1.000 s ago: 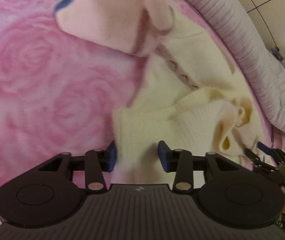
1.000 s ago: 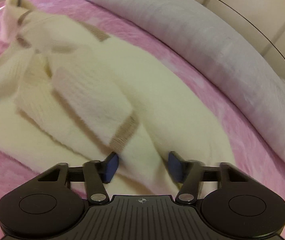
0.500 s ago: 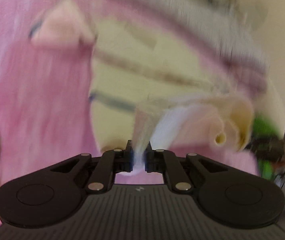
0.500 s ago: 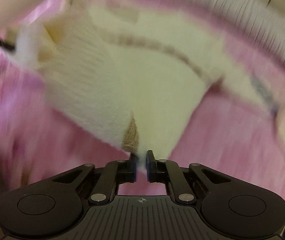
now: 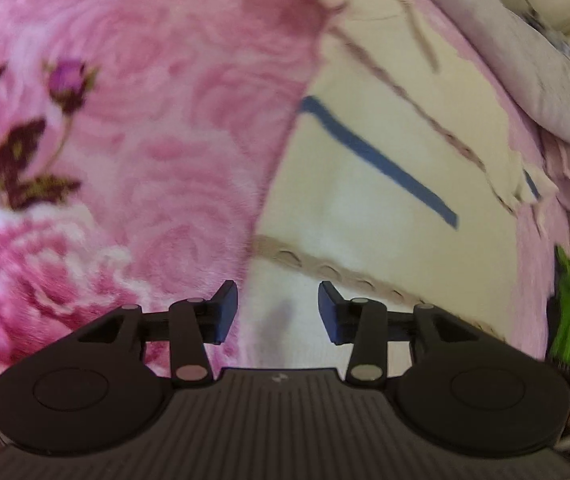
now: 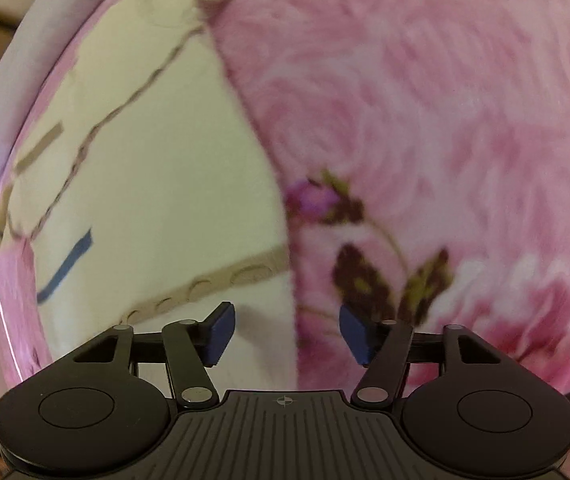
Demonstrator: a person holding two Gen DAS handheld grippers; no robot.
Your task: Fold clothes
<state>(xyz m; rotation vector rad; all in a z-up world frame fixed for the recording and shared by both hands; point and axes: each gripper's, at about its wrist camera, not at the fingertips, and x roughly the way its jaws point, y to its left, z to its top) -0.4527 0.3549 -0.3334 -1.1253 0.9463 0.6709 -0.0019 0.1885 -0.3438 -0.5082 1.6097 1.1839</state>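
Hovering: both tools [image 5: 277, 312] [image 6: 286, 334] agape over cream garment [image 5: 385, 208]; far edge blurred.

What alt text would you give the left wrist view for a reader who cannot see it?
A cream garment with a blue stripe and tan trim lies spread flat on a pink rose-patterned blanket. The open left tongs sit at its near edge, holding nothing.

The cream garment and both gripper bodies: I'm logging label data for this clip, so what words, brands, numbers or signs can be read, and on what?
No readable words or numbers in either view.
left gripper body: a small pale emblem, too small to read.
right gripper body: a small crosshair-like sign, no text.
cream garment: only a blue stripe and tan trim; no label shows.
pink blanket: a rose print, no writing.
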